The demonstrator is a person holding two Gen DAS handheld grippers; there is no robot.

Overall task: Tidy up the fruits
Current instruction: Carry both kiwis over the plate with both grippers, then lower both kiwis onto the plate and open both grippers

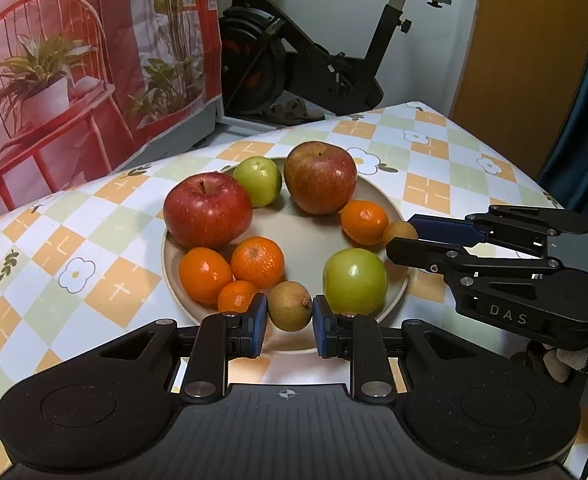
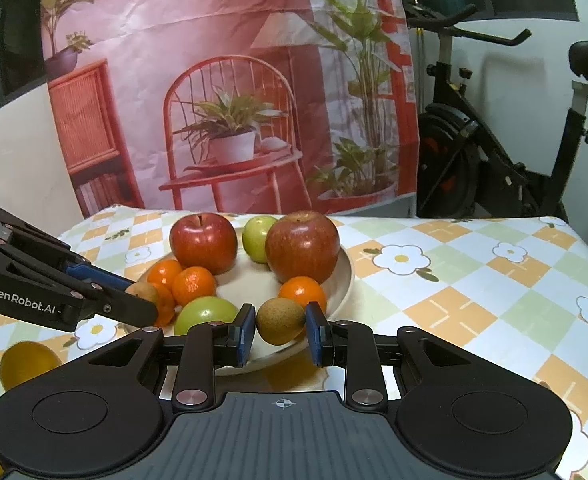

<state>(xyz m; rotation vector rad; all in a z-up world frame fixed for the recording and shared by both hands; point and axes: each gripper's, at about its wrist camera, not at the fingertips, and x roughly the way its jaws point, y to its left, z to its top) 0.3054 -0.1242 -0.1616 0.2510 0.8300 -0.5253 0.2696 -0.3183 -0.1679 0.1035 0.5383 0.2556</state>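
A beige plate [image 1: 302,236] holds two red apples [image 1: 208,210], two green apples [image 1: 354,280], several oranges [image 1: 257,262] and small brown fruits. My left gripper [image 1: 289,312] is shut on a brown fruit [image 1: 290,306] at the plate's near rim. My right gripper [image 2: 279,322] is shut on another brown fruit [image 2: 280,320] at the plate's edge. The right gripper [image 1: 404,236] shows in the left wrist view holding that fruit [image 1: 399,231]. The left gripper [image 2: 140,294] shows in the right wrist view with its brown fruit [image 2: 142,290].
The table has a checkered flower-print cloth [image 1: 94,264]. An orange fruit [image 2: 28,362] lies on the cloth left of the plate in the right wrist view. A printed backdrop [image 2: 230,100] and an exercise bike [image 1: 310,52] stand behind the table.
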